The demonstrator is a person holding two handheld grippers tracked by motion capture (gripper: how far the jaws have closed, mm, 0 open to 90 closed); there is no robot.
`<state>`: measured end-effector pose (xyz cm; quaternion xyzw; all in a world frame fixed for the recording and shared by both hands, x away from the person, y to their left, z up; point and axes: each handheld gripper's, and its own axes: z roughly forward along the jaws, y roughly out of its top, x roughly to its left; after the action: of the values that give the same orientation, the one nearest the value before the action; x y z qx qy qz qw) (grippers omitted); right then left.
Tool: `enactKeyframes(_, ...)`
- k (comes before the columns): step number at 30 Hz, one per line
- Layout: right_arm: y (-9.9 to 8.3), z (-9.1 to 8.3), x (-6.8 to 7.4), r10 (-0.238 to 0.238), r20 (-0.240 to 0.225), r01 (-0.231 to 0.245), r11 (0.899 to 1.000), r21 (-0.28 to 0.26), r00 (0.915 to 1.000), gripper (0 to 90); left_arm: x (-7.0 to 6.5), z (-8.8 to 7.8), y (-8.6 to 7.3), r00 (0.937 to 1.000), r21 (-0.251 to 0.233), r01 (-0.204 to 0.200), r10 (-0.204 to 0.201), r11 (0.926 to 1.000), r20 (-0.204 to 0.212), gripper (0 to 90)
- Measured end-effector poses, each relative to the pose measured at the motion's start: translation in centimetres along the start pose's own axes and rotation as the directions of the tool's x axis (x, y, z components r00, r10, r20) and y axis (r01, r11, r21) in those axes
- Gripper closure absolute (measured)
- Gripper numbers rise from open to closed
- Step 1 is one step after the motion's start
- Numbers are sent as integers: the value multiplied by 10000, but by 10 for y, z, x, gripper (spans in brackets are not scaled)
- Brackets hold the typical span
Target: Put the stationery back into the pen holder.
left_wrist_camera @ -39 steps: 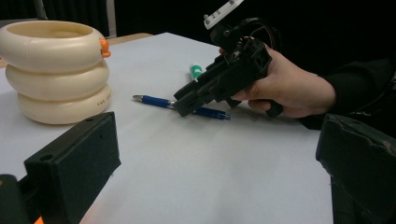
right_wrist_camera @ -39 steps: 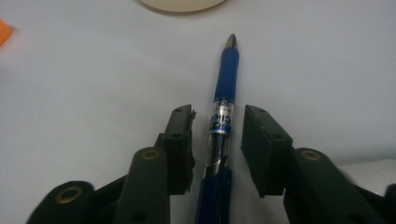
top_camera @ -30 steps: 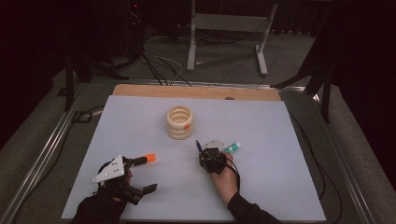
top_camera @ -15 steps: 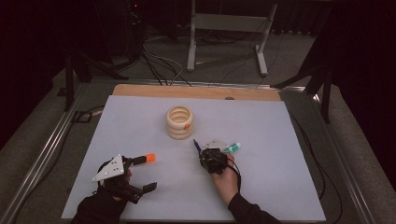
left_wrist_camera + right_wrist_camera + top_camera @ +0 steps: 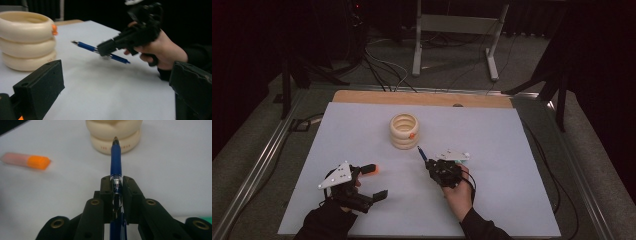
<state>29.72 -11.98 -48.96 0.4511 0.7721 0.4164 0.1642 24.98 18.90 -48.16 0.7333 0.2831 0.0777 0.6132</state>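
1. Nearest the person, at about 7 o'clock on the pale matte table sheet [image 5: 512, 150], sits the left gripper [image 5: 371, 182]. Its blocky black jaws stand wide apart with nothing between them, so it's just idling.
2. A bit further in, around 5 o'clock, the right gripper [image 5: 428, 162] is clamped tight on a slim blue plastic ballpoint pen [image 5: 116, 157]. The barrel is pinched mid-length and held clear of the sheet, with the metal-tipped end aimed toward 11 o'clock.
3. Off to the 9 o'clock side of the right gripper view lies a small flat orange-and-pink eraser-looking block [image 5: 27, 160]. Can't say for sure what it is.
4. Farthest out, near 12 o'clock, is a cream stack of smooth rounded rings forming a hollow holder [image 5: 404, 131], with a tiny orange nub on its side. It looks rubbery or glazed, hard to tell.
5. My guess: this is the carry step. Next the pen has to go above the holder's opening and tip nose-down before letting go.
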Motion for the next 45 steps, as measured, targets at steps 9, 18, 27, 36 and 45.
enactKeyframes(9, 2, -6, -3, 341, -795, -393, 9971, -651, 9962, 795, -3, 11, 12, 9966, -106, 54, -63, 9999, -820, 1)
enactKeyframes(18, 4, -8, -8, 753, -1404, -869, 9932, -781, 9872, 795, -3, 20, 20, 9949, -397, 505, -537, 9979, -855, 1)
enactKeyframes(27, 8, -21, -3, 364, -2191, -810, 9768, -1981, 9750, 794, -2, 26, 30, 9895, -958, 1209, -1277, 9880, -679, 1)
enactKeyframes(36, 11, -28, 5, -2, -2556, -647, 9673, -2454, 9668, 794, 3, 38, 36, 9769, -1616, 2118, -2134, 9638, 75, 3)
enactKeyframes(45, 12, -33, 13, -278, -2827, -513, 9620, -2683, 9588, 794, 0, 60, 40, 9737, -1161, 2276, -2265, 9668, 229, 9)
